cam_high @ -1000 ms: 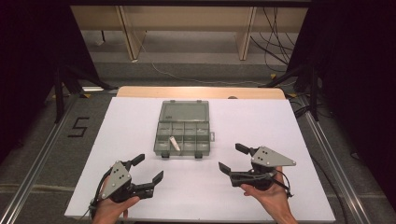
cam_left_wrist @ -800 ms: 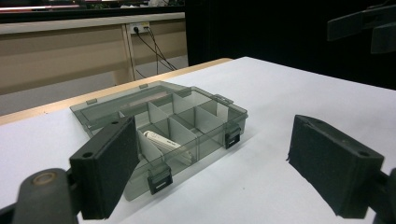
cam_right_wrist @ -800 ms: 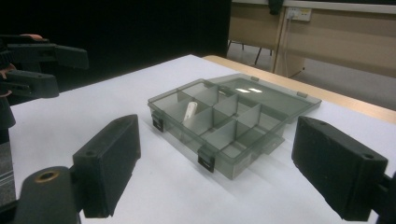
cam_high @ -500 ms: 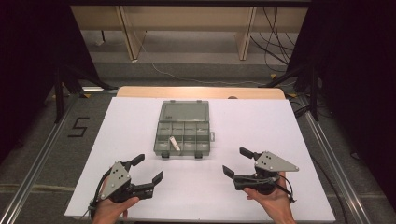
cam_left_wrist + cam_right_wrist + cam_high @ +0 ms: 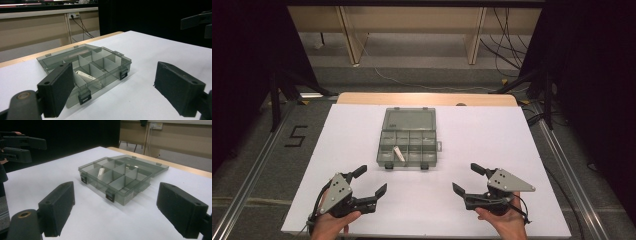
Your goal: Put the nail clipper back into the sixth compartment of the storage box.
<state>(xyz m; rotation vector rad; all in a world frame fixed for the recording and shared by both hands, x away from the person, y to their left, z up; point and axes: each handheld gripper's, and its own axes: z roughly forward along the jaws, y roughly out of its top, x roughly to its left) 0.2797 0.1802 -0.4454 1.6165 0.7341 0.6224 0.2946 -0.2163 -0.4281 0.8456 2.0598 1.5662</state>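
Two grippers, both with jaws spread wide and nothing between them. Left gripper (image 5: 371, 182) sits low over the near-left part of the white table (image 5: 512, 145), held by the person's left hand (image 5: 329, 225). Right gripper (image 5: 468, 179) is over the near-right part, in the right hand (image 5: 504, 222), grey three-cornered plate on top. Both are well apart from each other and both point roughly toward the table's middle.

Compartment box (image 5: 408, 145) lies flat at the centre of the table, ahead of and between the two grippers, touching neither. Smoky translucent plastic, lid (image 5: 409, 120) swung fully open and lying flat on the far side. Two dark latches on the near wall, hanging free.

Small white part (image 5: 399, 154) rests inside the box, in a compartment of the near row, left of centre as seen from above. It lies slanted against the divider.

Left gripper view: box (image 5: 85, 67) shows between the two pads, nearer the left one, white part (image 5: 86, 75) visible through the wall. Right gripper (image 5: 197, 22) shows far off at the top right corner.

Right gripper view: box (image 5: 120, 177) centred between the pads, white part (image 5: 100, 172) in a compartment on the box's left side. Left gripper (image 5: 22, 146) shows at top left, jaws apart.
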